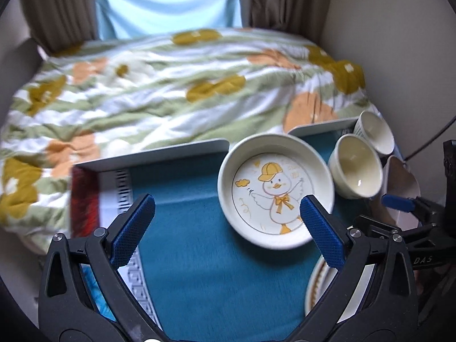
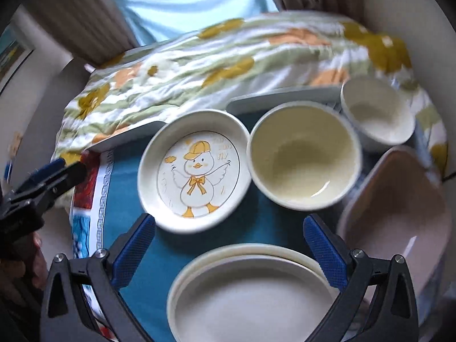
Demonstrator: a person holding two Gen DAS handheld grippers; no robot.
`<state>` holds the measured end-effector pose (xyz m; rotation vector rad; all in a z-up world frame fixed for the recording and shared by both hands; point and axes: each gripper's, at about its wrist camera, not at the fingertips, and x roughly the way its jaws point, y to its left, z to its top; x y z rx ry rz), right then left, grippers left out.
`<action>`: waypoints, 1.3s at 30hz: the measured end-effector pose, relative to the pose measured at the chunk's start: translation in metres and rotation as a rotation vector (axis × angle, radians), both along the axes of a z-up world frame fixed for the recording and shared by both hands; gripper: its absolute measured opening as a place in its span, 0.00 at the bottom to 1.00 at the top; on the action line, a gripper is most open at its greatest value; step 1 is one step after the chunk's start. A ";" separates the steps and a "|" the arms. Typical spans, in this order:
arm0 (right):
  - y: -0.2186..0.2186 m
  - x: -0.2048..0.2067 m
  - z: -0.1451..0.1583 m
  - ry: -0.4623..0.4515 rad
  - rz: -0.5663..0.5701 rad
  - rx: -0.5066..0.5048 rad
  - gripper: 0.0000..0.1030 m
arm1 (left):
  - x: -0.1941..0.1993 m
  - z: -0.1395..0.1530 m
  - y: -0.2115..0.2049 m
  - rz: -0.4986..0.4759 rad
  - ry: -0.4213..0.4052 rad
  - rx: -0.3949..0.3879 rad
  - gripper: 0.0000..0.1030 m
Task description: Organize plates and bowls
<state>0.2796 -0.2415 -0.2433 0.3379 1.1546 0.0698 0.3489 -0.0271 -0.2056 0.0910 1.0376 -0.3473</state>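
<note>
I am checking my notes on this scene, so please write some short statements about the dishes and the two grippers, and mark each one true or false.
1. The duck plate holds food. False: it is empty.
2. Both the left gripper and the right gripper are open and hold nothing. True.
3. The cream bowl sits to the right of the duck plate in the right wrist view. True.
4. The dishes rest on a red cloth. False: the cloth under them is teal.
5. The second bowl is stacked inside the cream bowl. False: it stands separately behind it.

Floral quilt (image 1: 159, 91), brown curtains (image 1: 65, 8)
</note>
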 end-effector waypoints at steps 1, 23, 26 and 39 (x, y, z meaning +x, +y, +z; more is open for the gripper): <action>0.000 0.005 -0.007 0.012 -0.022 0.011 0.97 | 0.009 -0.009 -0.001 -0.017 0.020 -0.004 0.97; 0.002 0.037 -0.064 0.057 -0.170 0.023 0.21 | 0.073 -0.110 -0.023 -0.171 0.230 -0.008 0.19; 0.004 0.039 -0.065 0.053 -0.156 0.022 0.14 | 0.074 -0.111 -0.021 -0.164 0.233 -0.017 0.17; 0.021 0.038 -0.050 0.004 -0.084 -0.023 0.14 | 0.068 -0.093 -0.014 -0.123 0.176 0.007 0.16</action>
